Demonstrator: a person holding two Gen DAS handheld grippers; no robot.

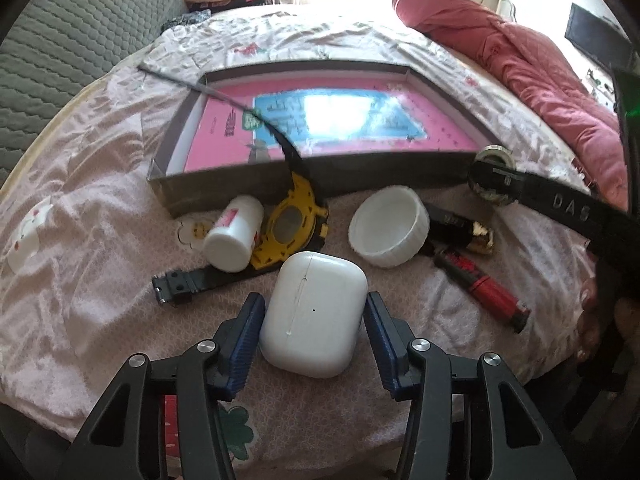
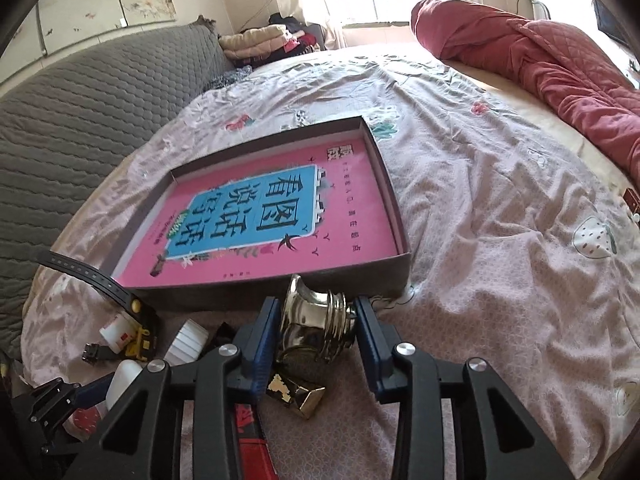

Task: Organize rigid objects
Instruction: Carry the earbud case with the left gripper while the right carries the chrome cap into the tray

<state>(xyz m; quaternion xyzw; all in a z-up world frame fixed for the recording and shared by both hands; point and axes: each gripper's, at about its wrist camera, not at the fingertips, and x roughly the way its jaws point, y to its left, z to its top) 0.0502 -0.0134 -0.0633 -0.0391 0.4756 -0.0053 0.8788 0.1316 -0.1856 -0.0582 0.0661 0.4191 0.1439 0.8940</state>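
A white earbud case [image 1: 314,312] lies on the bed between the fingers of my left gripper [image 1: 315,342]; the jaws stand open around it with small gaps on both sides. My right gripper [image 2: 316,336] is shut on a shiny metal spool-shaped object [image 2: 316,320], held just in front of the tray's near wall. The same object shows at the right in the left wrist view [image 1: 493,178]. A shallow grey box tray [image 1: 240,178] with a pink printed floor lies on the bed beyond both grippers; it also shows in the right wrist view [image 2: 394,184].
In front of the tray lie a white bottle [image 1: 232,240], a yellow watch with black strap [image 1: 290,228], a white round lid [image 1: 390,230], a black-and-gold cylinder [image 1: 464,228] and a red-and-black tool [image 1: 484,288]. A red quilt [image 2: 540,52] lies at the right, a grey cushion [image 2: 80,120] at the left.
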